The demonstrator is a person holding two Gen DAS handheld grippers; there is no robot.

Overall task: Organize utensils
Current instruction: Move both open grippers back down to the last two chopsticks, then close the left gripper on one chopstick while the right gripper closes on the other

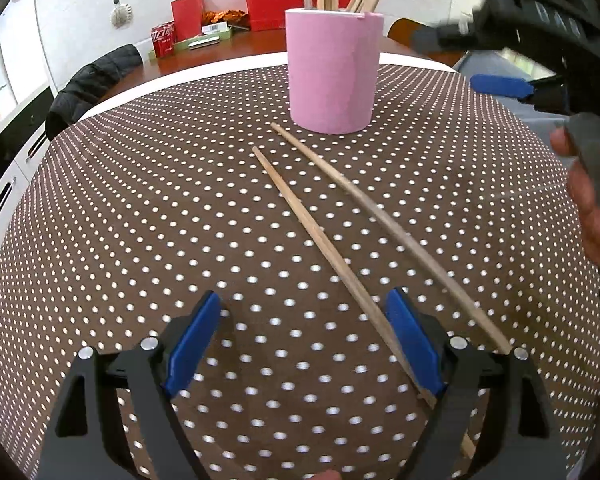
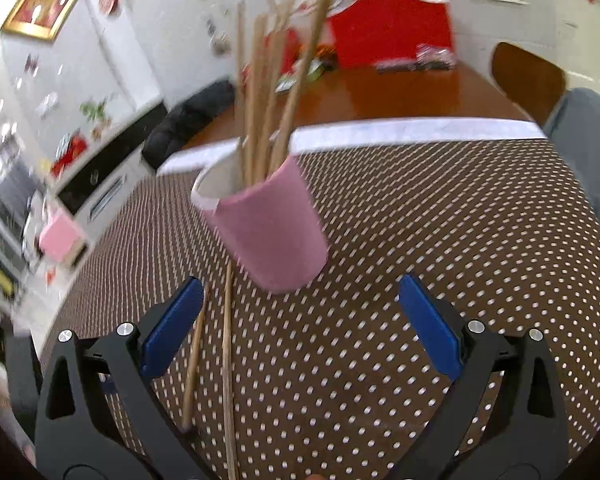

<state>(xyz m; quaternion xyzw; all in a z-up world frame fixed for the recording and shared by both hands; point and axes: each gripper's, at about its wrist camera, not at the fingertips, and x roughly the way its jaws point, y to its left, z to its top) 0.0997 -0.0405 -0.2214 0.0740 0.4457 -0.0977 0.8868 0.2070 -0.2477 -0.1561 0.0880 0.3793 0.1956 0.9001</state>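
Brown white-dotted tablecloth (image 1: 140,220) covers your work surface. Your left gripper (image 1: 304,344) hangs spread wide over it, empty. Two loose wooden chopsticks (image 1: 320,236) lie side by side on the cloth, running toward the pink cylindrical cup (image 1: 332,72), which stands upright holding more chopsticks. Your right gripper (image 2: 300,328) is likewise spread, empty.

Two chopsticks (image 1: 340,240) lie before a pink cup (image 1: 332,76) of chopsticks.
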